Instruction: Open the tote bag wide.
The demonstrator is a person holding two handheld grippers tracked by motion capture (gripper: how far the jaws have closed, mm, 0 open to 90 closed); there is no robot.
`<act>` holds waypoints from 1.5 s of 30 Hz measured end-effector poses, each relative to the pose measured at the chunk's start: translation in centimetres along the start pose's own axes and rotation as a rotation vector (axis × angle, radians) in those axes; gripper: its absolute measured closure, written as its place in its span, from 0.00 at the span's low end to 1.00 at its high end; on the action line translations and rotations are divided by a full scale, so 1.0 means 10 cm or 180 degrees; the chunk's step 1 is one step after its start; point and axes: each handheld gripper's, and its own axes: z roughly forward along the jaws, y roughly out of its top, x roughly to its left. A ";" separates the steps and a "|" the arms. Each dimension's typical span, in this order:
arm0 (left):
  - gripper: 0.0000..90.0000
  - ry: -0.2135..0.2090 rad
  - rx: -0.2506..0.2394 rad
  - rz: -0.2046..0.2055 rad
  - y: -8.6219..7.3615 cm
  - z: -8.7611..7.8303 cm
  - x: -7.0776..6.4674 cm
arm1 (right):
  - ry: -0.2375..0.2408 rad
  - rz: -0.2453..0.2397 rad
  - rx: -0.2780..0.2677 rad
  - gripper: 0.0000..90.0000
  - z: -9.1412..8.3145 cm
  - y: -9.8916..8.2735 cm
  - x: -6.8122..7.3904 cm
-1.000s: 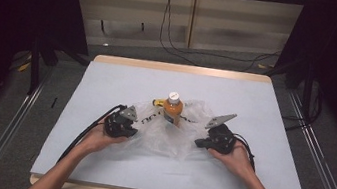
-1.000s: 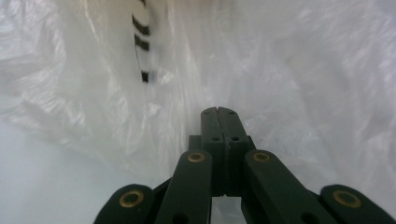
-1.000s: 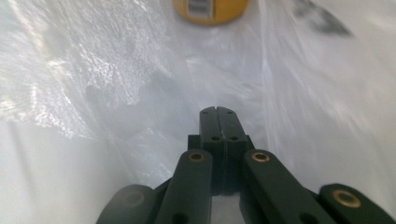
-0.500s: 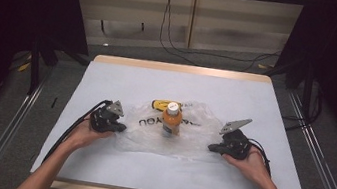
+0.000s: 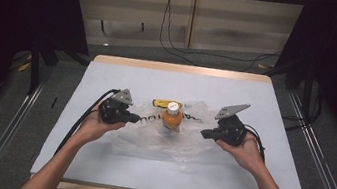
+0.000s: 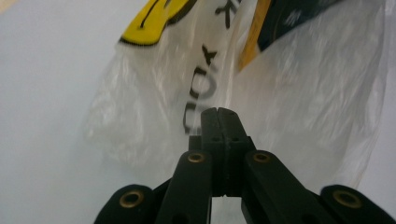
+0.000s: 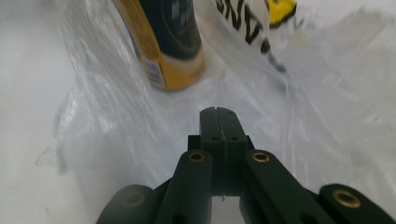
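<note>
Clear plastic makes up the bag that lies crumpled in the middle of the desk, with black letters and a yellow patch printed on it. An orange bottle with a white cap stands upright within the bag's folds, and a small yellow item lies just behind it, toward the far edge.

On the left side of the bag, the left tool is held in the person's left hand, its tip pointing inward at the plastic. In the left gripper view, the left tool has its jaws clenched together; the film with the black letters sits right at the tip, but whether a fold of it is pinched cannot be told. Part of the bottle's dark label with a yellow edge shows behind the film at the top of that view.

On the right side, the right tool sits in the right hand, also aimed inward at the bag's edge. In the right gripper view, the right tool is likewise clenched, with wrinkled film around and beyond its tip, and again a grip on the plastic cannot be confirmed. The bottle's lower part stands ahead and to the left in that view, inside the bag.

A black cable trails from each tool along the forearms.
</note>
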 end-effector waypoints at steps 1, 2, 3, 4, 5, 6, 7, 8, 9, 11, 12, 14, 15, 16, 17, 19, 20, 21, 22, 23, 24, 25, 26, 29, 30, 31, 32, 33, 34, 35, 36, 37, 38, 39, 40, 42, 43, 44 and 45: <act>1.00 -0.0020 -0.0009 0.0004 0.06 0.03 -0.01 | -0.0020 -0.0020 -0.0027 1.00 -0.06 0.12 -0.02; 1.00 -0.0066 0.0094 0.0074 0.16 0.13 -0.01 | -0.0001 -0.0012 -0.0030 1.00 -0.06 0.17 -0.05; 1.00 -0.0066 0.0094 0.0074 0.16 0.13 -0.01 | -0.0001 -0.0012 -0.0030 1.00 -0.06 0.17 -0.05; 1.00 -0.0089 0.0108 0.0044 0.19 0.21 -0.02 | -0.0009 -0.0012 0.0039 1.00 -0.05 0.22 -0.07; 1.00 -0.0127 0.0163 0.0051 0.21 0.28 -0.02 | -0.0032 -0.0062 0.0192 1.00 0.03 0.28 -0.12; 1.00 -0.0231 0.0232 0.0055 0.21 0.42 -0.03 | -0.0001 -0.0046 0.0227 1.00 0.08 0.30 -0.14; 1.00 -0.0231 0.0232 0.0055 0.21 0.42 -0.03 | -0.0001 -0.0046 0.0227 1.00 0.08 0.30 -0.14; 1.00 -0.0275 0.0267 0.0065 0.20 0.48 -0.06 | 0.0014 -0.0055 0.0292 1.00 0.14 0.31 -0.16; 1.00 -0.0292 0.0326 0.0087 0.19 0.53 -0.08 | -0.0014 -0.0061 0.0376 1.00 0.20 0.31 -0.17; 1.00 -0.0372 0.0397 0.0132 0.15 0.61 -0.12 | 0.0019 -0.0098 0.0545 1.00 0.40 0.30 -0.17; 1.00 -0.0363 0.0458 0.0152 0.13 0.63 -0.12 | 0.0026 -0.0066 0.0592 1.00 0.46 0.29 -0.17; 1.00 -0.0264 0.0624 0.0275 0.08 0.68 -0.15 | -0.0007 -0.0076 0.0686 1.00 0.56 0.26 -0.19; 1.00 -0.0249 0.0628 0.0341 0.06 0.68 -0.16 | -0.0007 -0.0076 0.0686 1.00 0.56 0.26 -0.19; 1.00 -0.0303 0.0654 0.0319 0.06 0.66 -0.16 | -0.0029 -0.0085 0.0800 1.00 0.64 0.24 -0.24; 1.00 -0.0283 0.0694 0.0370 0.04 0.64 -0.19 | -0.0059 -0.0104 0.0856 1.00 0.67 0.24 -0.27; 1.00 -0.0267 0.0700 0.0436 0.03 0.63 -0.22 | -0.0086 -0.0089 0.0908 1.00 0.69 0.24 -0.29; 1.00 -0.0274 0.0702 0.0464 0.03 0.62 -0.28 | -0.0077 -0.0069 0.0908 1.00 0.70 0.26 -0.32; 1.00 -0.0325 0.0713 0.0514 0.02 0.61 -0.32 | -0.0100 -0.0048 0.0904 1.00 0.72 0.28 -0.35; 1.00 -0.0328 0.0715 0.0582 0.01 0.59 -0.38 | -0.0091 -0.0023 0.0901 1.00 0.73 0.29 -0.39; 1.00 -0.0328 0.0739 0.0645 -0.01 0.57 -0.44 | -0.0078 0.0023 0.0906 1.00 0.75 0.31 -0.42; 1.00 -0.0324 0.0849 0.0825 -0.01 0.54 -0.47 | -0.0095 0.0014 0.0912 1.00 0.77 0.34 -0.46; 1.00 -0.0323 0.0862 0.0856 -0.02 0.52 -0.52 | -0.0111 0.0027 0.0930 1.00 0.78 0.36 -0.49; 1.00 -0.0332 0.0880 0.0916 -0.04 0.49 -0.58 | -0.0144 0.0037 0.0944 1.00 0.80 0.38 -0.53; 1.00 -0.0359 0.0880 0.1065 -0.10 0.43 -0.76 | -0.0215 0.0070 0.0956 1.00 0.86 0.46 -0.64; 1.00 -0.0375 0.0879 0.1114 -0.11 0.42 -0.82 | -0.0214 0.0091 0.0945 1.00 0.88 0.48 -0.67; 1.00 -0.0395 0.0892 0.1150 -0.12 0.40 -0.87 | -0.0249 0.0072 0.0950 1.00 0.91 0.51 -0.71; 1.00 -0.0421 0.0889 0.1174 -0.13 0.38 -0.92 | -0.0274 0.0081 0.0949 1.00 0.93 0.54 -0.74; 1.00 -0.0470 0.0873 0.1198 -0.14 0.37 -0.95 | -0.0316 0.0105 0.0953 1.00 0.95 0.56 -0.76; 1.00 -0.0449 0.0817 0.1141 -0.18 0.36 -1.02 | -0.0332 0.0095 0.0972 1.00 0.97 0.59 -0.80; 1.00 -0.0474 0.0857 0.1251 -0.18 0.33 -1.04 | -0.0415 0.0106 0.1012 1.00 0.99 0.62 -0.84; 1.00 -0.0531 0.0870 0.1265 -0.19 0.32 -1.07 | -0.0423 0.0092 0.1012 1.00 1.00 0.63 -0.89; 1.00 -0.0570 0.0808 0.1216 -0.21 0.31 -1.12 | -0.0422 0.0140 0.1020 1.00 1.00 0.65 -0.92; 1.00 -0.0541 0.0804 0.1246 -0.23 0.30 -1.16 | -0.0451 0.0183 0.1032 1.00 1.01 0.66 -0.96; 1.00 -0.0614 0.0823 0.1298 -0.25 0.27 -1.21 | -0.0452 0.0274 0.0997 1.00 1.01 0.67 -1.04; 1.00 -0.0577 0.0796 0.1306 -0.27 0.26 -1.24 | -0.0467 0.0287 0.0981 1.00 1.01 0.67 -1.07; 1.00 -0.0573 0.0779 0.1279 -0.29 0.25 -1.25 | -0.0474 0.0348 0.0967 1.00 1.02 0.67 -1.10; 1.00 -0.0639 0.0791 0.1303 -0.29 0.25 -1.24 | -0.0479 0.0345 0.0963 1.00 1.02 0.67 -1.12; 1.00 -0.0655 0.0782 0.1279 -0.29 0.24 -1.23 | -0.0544 0.0326 0.0988 1.00 1.02 0.69 -1.13; 1.00 -0.0678 0.0778 0.1248 -0.30 0.24 -1.23 | -0.0595 0.0331 0.1019 1.00 1.03 0.70 -1.14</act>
